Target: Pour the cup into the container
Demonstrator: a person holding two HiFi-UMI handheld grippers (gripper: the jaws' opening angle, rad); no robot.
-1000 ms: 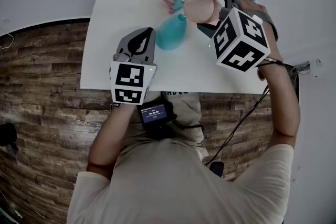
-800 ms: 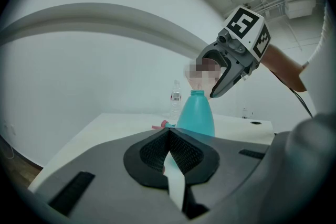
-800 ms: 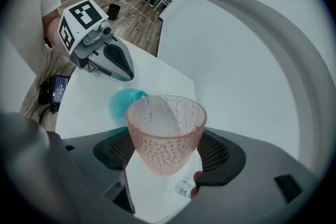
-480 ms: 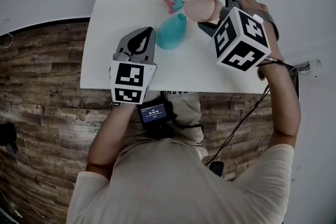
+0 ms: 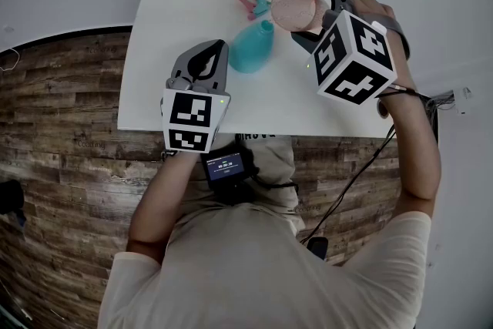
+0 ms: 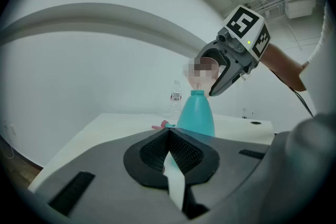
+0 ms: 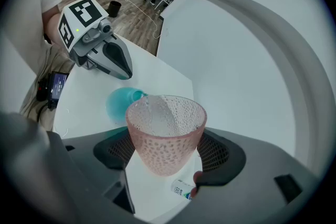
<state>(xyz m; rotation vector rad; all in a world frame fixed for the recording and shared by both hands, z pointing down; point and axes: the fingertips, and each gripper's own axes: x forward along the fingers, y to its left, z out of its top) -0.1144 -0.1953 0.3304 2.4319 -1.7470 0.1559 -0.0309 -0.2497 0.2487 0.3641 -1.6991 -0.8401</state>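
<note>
Right now the right gripper [image 7: 165, 155] has its jaws spread wide round the pink dimpled cup [image 7: 165, 131], pads pressing its lower sides, so the cup is pinched rather than loose. The cup is tipped forward and down, its mouth leaning away from the hand toward the teal bottle [image 5: 250, 52], which stands upright on the white table [image 5: 185, 4] just below the rim. Looking along the jaws, the bottle's open neck sits right at the cup's far-left lip. A clear streak of liquid lies inside the cup, running to that lip. Whether it lands in the neck I can't tell.

The pour turns on that one relation: a wide rim over a narrow neck, with the cup's axis slanted toward it.

The left gripper [image 5: 209, 58], jaws pressed together on nothing, lies low on the bottle's near side and points at it. It is close, but I can't tell if it touches. I'd judge the bottle unsteadied, so a knock from the rim could tip it.
</note>
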